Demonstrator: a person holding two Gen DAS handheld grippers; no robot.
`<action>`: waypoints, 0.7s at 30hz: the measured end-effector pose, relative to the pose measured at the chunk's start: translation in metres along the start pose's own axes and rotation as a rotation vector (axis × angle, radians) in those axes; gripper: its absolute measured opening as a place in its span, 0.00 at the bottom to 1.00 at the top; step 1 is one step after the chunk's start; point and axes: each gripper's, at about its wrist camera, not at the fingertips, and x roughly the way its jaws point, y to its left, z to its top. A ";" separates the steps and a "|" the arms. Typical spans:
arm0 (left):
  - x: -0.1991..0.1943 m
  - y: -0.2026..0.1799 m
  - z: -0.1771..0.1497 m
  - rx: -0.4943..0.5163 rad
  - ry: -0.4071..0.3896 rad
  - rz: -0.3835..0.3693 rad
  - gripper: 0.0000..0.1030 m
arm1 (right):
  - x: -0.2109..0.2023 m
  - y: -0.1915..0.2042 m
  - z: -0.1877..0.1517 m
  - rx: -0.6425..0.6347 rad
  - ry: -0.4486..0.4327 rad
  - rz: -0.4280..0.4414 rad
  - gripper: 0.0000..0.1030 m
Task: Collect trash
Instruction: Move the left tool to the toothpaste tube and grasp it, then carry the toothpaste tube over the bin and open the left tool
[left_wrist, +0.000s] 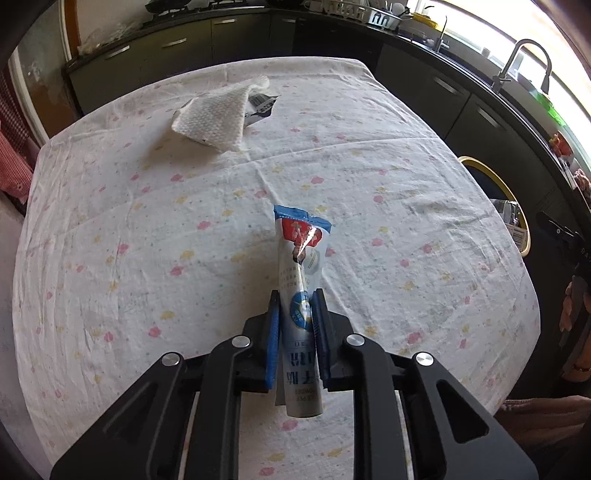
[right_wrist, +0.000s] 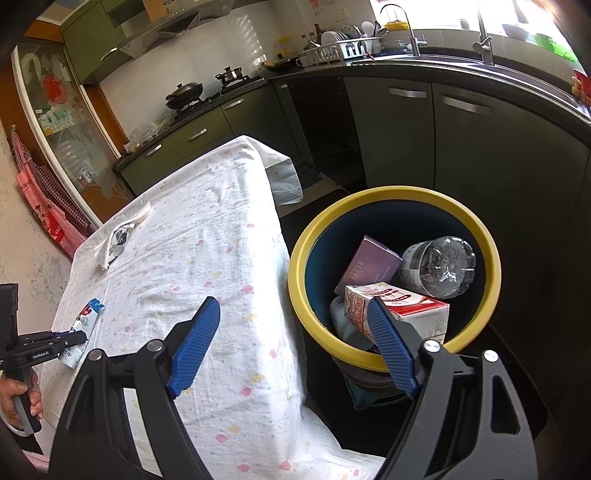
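Left tool (left_wrist: 297, 314): clamped on the sachet (left_wrist: 301, 280), on the bench (left_wrist: 110, 258) left of the bin (right_wrist: 391, 332).
Sachet axis: long axis runs along the fingers, torn blue end pointing away.
Paper towel (left_wrist: 214, 122): at the bench's end farthest from the bin, over a dark wrapper (left_wrist: 260, 105); uncollected.
Right tool (right_wrist: 293, 343): spread wide, empty, beside the bin.
Bin: holds carton (right_wrist: 402, 306), box (right_wrist: 369, 264), bottle (right_wrist: 439, 267).
Progress: probably past halfway.
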 end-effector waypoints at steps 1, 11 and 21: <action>-0.001 -0.003 0.001 0.007 -0.005 -0.005 0.17 | 0.000 -0.001 0.000 0.003 -0.001 -0.001 0.75; -0.012 -0.042 0.024 0.104 -0.052 -0.042 0.17 | -0.009 -0.019 0.000 0.039 -0.023 -0.006 0.75; 0.002 -0.139 0.077 0.302 -0.049 -0.191 0.17 | -0.034 -0.055 0.002 0.104 -0.082 -0.034 0.75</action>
